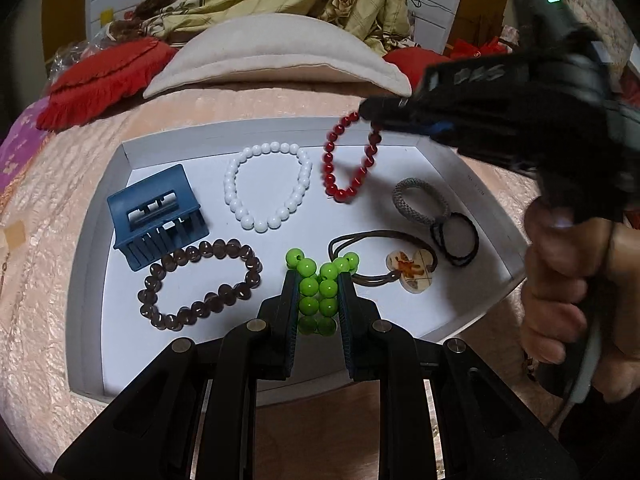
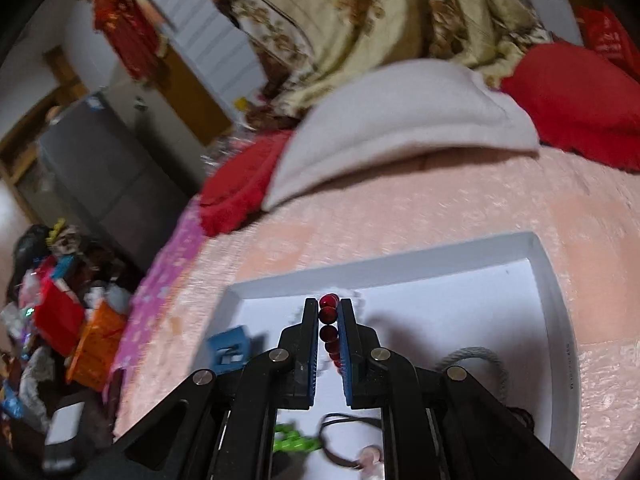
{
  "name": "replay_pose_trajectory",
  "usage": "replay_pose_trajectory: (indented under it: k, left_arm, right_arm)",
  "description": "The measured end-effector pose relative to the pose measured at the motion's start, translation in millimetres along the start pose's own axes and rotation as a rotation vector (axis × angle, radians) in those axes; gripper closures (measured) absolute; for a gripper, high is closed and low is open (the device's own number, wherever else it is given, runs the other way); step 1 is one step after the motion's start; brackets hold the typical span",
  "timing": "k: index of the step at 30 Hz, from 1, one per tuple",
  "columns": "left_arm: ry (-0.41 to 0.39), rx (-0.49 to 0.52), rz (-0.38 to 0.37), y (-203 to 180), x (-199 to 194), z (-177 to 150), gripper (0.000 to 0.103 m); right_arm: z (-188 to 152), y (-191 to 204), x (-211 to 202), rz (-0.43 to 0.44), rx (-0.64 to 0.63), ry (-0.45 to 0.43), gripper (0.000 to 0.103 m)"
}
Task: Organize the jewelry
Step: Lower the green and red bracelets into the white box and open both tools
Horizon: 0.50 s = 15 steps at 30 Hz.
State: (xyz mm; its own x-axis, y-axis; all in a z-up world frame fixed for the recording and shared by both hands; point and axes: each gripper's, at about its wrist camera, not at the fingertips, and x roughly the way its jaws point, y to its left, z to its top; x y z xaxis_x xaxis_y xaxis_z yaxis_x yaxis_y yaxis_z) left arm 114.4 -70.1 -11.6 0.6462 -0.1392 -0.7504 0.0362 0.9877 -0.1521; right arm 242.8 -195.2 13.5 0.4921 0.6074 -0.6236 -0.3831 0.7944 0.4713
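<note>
The left gripper [image 1: 318, 280] is nearly closed, its two pads pinching the green bead bracelet [image 1: 319, 286] so the loop is squeezed flat between them, over the near part of the white tray [image 1: 86, 280]. The right gripper [image 2: 329, 304] is clamped tight on the red bead bracelet [image 2: 329, 322]; a row of red beads sits between its pads. In the left wrist view that bracelet hangs from the gripper tip as a loop over the far side of the tray, its lowest beads at or just above the tray floor; I cannot tell which.

On the tray floor around them lie a white bead bracelet [image 1: 267, 184] just left of the red one, a blue hair claw clip [image 1: 158, 216] at the left, a brown bead bracelet [image 1: 200, 284] touching the clip's teeth, a brown hair tie with an amber charm [image 1: 410, 270] right beside the green beads, a grey braided hair tie [image 1: 418, 200] and a thin black hair tie [image 1: 456, 238] touching it. The tray rests on a pink bedcover [image 1: 36, 280], with a beige cushion [image 1: 276, 52] beyond it.

A hand [image 1: 560, 292] grips the right gripper's handle and hides the tray's right corner. The right wrist view is motion-blurred; its own arms cover most of the tray's contents.
</note>
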Motion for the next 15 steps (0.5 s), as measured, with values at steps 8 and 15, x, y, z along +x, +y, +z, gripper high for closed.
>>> replay_pose_trajectory:
  k: [8,15]
  left_arm:
    - [0.052,-0.034,0.022,8,11,2,0.086]
    - [0.057,-0.022,0.028,8,11,2,0.086]
  right_arm:
    - [4,-26,19,-0.118,0.053,0.063,0.094]
    - [0,-26,22,-0.124,0.058,0.062,0.094]
